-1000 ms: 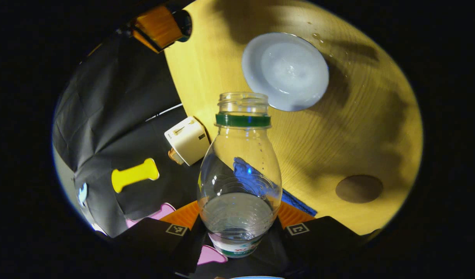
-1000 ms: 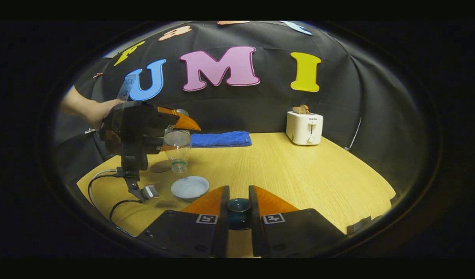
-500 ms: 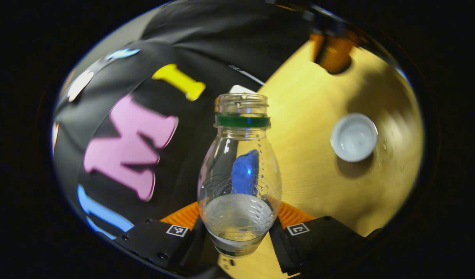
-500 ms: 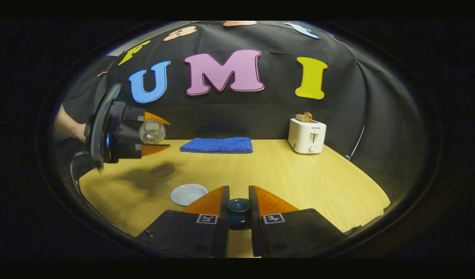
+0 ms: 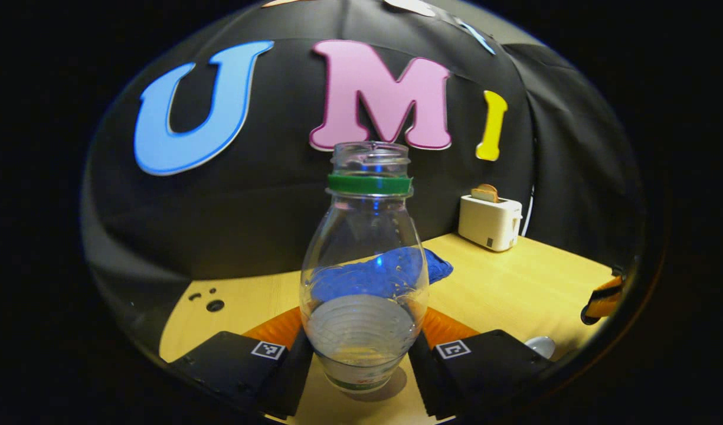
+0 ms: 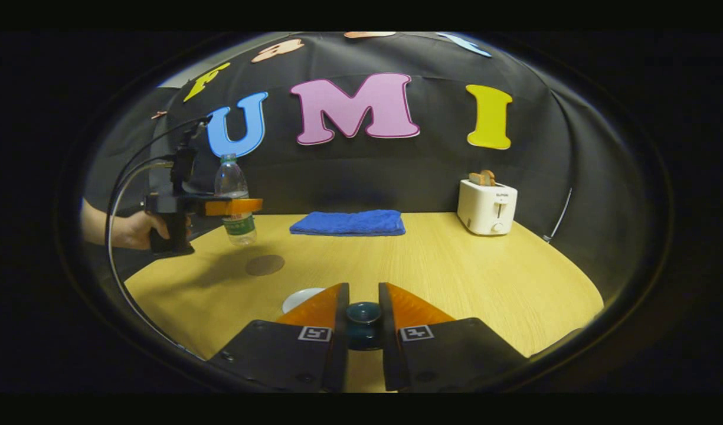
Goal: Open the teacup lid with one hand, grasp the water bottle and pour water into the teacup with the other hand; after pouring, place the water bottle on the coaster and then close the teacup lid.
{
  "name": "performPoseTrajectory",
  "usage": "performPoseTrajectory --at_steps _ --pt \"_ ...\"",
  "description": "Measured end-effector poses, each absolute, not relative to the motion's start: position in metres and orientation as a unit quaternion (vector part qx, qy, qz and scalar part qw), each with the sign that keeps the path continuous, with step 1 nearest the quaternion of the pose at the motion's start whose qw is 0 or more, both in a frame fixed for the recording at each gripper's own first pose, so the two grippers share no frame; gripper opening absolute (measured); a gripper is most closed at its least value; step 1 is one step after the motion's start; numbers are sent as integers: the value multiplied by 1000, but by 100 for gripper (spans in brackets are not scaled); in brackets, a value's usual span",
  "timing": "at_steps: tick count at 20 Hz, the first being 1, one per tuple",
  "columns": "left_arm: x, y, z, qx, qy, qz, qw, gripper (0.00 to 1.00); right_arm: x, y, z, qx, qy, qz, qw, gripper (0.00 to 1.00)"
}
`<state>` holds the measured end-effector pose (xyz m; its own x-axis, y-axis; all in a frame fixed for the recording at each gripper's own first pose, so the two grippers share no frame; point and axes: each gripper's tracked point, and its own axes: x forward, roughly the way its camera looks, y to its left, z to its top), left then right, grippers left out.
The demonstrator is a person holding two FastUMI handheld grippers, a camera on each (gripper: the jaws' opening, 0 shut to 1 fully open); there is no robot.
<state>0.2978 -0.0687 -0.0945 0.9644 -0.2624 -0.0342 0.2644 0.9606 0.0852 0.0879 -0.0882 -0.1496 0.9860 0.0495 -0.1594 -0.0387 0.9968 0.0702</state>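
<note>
Now holding upright, between closed left gripper [image 5: 361,354] fingers, clear plastic water bottle [image 5: 364,265] for round brown coaster [image 6: 265,265]; right gripper [image 6: 363,313] fingers clamped on dark teal teacup lid [image 6: 363,316], kept off white teacup [image 6: 299,298].

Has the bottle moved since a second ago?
Yes. The bottle was tipped neck-down over the teacup; now it stands upright in the left gripper, farther back, hovering behind the coaster.

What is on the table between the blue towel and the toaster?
Nothing: in the right gripper view, bare table runs from the blue towel to the toaster.
</note>
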Motion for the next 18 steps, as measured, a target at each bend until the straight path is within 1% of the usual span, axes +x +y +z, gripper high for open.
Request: performPoseTrajectory --at_steps 2,3,5,7,9,10,11,15,17,18 --pt "294 -71 -103 -3 9 -136 991 77 90 -81 -154 30 85 27 996 27" --pt "303 -72 -115 -24 10 -136 990 77 91 -79 -156 28 88 30 995 27" --pt "319 -68 -138 -45 23 -122 991 78 93 -75 -161 26 93 31 995 27" --pt "322 -63 -152 -56 30 -116 991 78 95 -73 -162 28 95 31 995 28" --pt "320 -62 -148 -54 14 -115 992 80 95 -72 -162 29 95 29 995 27" --pt "318 -62 -150 -52 16 -114 992 78 97 -71 -163 30 97 29 994 27" --pt "319 -64 -150 -49 17 -114 992 80 96 -69 -165 32 99 29 994 27" --pt "314 -71 -155 -24 31 -124 992 82 98 -60 -161 32 98 37 994 27" --pt "311 -69 -158 -17 41 -116 992 86 97 -59 -161 27 98 39 994 27" --pt "311 -68 -158 -15 41 -113 993 95 97 -57 -161 26 98 40 994 27"
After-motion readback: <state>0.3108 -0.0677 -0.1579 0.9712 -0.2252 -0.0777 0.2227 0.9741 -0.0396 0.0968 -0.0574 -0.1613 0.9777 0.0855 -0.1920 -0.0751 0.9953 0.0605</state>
